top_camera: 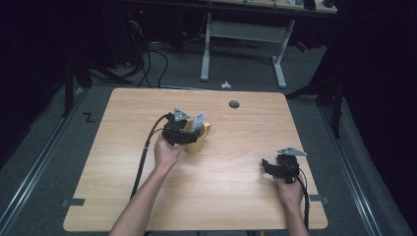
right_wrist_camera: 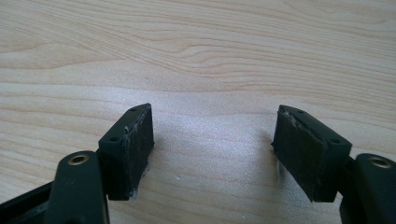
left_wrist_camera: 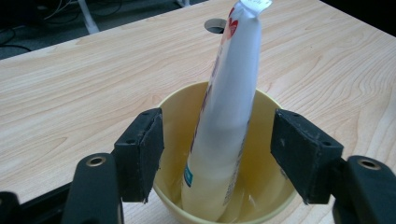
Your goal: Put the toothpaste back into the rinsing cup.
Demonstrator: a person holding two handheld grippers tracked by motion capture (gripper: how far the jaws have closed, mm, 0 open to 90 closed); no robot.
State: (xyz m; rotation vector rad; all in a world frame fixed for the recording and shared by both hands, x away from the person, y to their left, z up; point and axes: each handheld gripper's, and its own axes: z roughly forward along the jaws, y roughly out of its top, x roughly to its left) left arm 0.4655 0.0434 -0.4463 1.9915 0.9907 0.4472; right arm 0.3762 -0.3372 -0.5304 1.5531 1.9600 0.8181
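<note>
A glossy white plastic tube (left_wrist_camera: 229, 116) stands in a smooth yellow cup (left_wrist_camera: 177, 109) on the matt, wood-grained table (left_wrist_camera: 84, 79).

This looks like a lab or recording workspace. A light wooden table (top_camera: 216, 196) with a round cable hole (top_camera: 234, 104) stands on grey carpet (top_camera: 44, 162), under a bright light while the surroundings stay dark. Behind it sits a white-legged desk (top_camera: 243, 34), with black cables (top_camera: 147, 59) tangled on the floor. Metal rails (top_camera: 34, 169) run along the carpet on both sides.
</note>
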